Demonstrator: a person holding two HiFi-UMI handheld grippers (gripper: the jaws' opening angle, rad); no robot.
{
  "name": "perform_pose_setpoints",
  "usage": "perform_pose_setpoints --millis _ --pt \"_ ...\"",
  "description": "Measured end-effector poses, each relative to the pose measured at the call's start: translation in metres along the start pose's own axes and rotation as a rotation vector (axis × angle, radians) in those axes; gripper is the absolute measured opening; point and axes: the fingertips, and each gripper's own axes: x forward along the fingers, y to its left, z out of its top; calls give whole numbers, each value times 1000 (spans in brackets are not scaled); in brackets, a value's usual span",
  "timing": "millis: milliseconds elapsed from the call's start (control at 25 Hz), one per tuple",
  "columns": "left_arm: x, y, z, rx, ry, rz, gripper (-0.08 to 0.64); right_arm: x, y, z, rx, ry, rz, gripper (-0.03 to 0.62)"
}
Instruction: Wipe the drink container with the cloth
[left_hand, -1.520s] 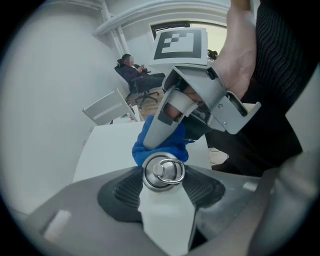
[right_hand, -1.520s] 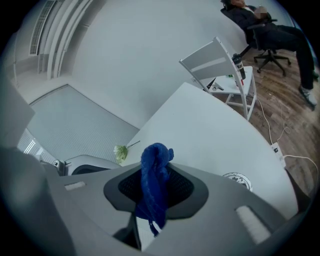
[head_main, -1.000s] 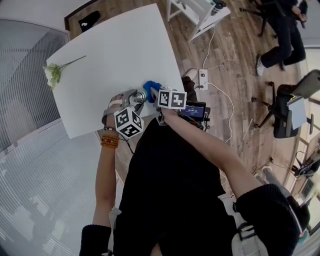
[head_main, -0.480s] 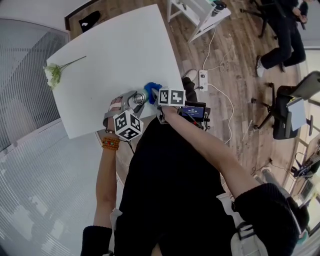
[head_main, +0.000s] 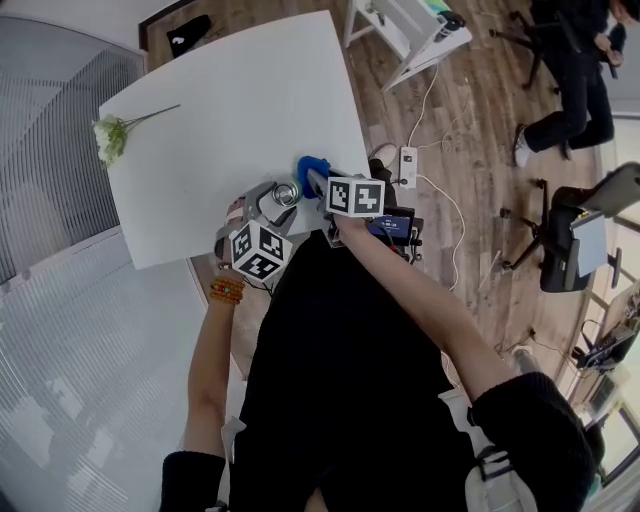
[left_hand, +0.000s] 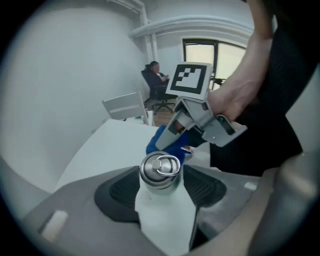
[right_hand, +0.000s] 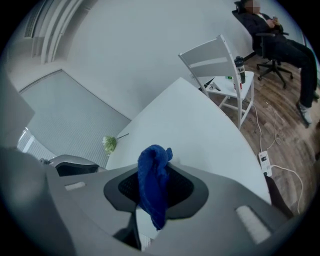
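2 grasps, left hand-held gripper (left_hand: 162, 192) clamping white bottle (left_hand: 165, 217), right hand-held gripper (right_hand: 156, 189) pinching blue cloth (right_hand: 152, 172)

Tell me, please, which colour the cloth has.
The cloth is blue, clearest in the right gripper view.

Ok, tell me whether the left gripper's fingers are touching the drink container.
Touching. The left gripper view shows the left gripper with both fingers pressed against the white drink container, clamped between them.

light: bright, even | shadows: soft | edges: fisheye, dark vignette
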Motion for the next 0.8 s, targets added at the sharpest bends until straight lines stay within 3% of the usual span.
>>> perform_pose_setpoints --millis 80,240,280,360,480,600,720,800 --pt "-13 2 2 160 -19 -84 278 -4 3 2 4 -2 21 117" --pt "-23 22 -4 756 68 -104 277 -9 9 11 30 -18 48 117" --pt "-20 24 -7 871 90 -128 277 -10 10 14 34 -23 49 116" --pt "-13 18 -9 1001 95 -223 276 -11 12 18 38 -31 50 117" --pt "-6 2 -13 1105 96 -366 278 -14 14 22 44 -43 53 115" --pt "3 -11 -11 1136 84 -440 276 -18 12 26 48 -54 54 115" --pt "5 -16 -5 1008 70 -471 256 -19 12 30 62 -64 60 115" --pt "5 -11 -3 905 77 -423 255 -19 13 31 67 -70 68 115"
